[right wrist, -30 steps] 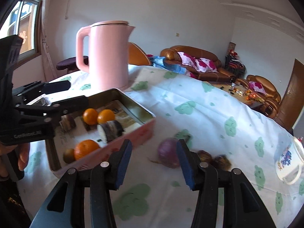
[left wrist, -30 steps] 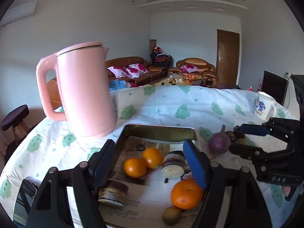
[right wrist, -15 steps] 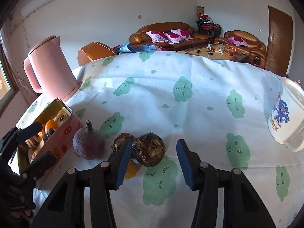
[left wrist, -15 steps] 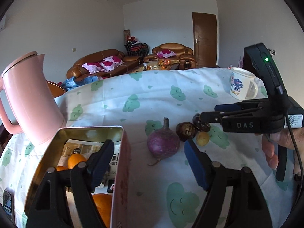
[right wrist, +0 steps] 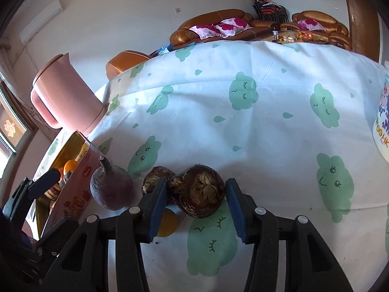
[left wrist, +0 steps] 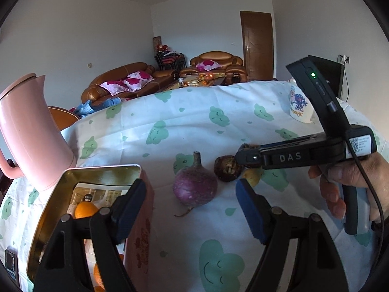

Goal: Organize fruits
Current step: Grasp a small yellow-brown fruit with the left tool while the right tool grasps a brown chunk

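A purple round root with a stalk lies on the cloth just right of the tin box, which holds oranges. My left gripper hovers open in front of the root, and nothing sits between its pads. Right of the root lie two brown scaly bulbs and a small yellow fruit. My right gripper straddles the larger bulb. Its jaws are closing: the left pad touches the bulb and a sliver of gap shows at the right pad. The smaller bulb lies just outside the left finger.
A pink kettle stands behind the tin at the left. A white printed mug stands at the far right on the cloud-patterned tablecloth. A hand holds the right gripper's handle. Sofas and a door lie beyond the table.
Both grippers swung right, away from the tin and toward the loose produce. The right gripper dropped around the larger brown bulb and its jaws narrowed. The left stopped before the purple root.
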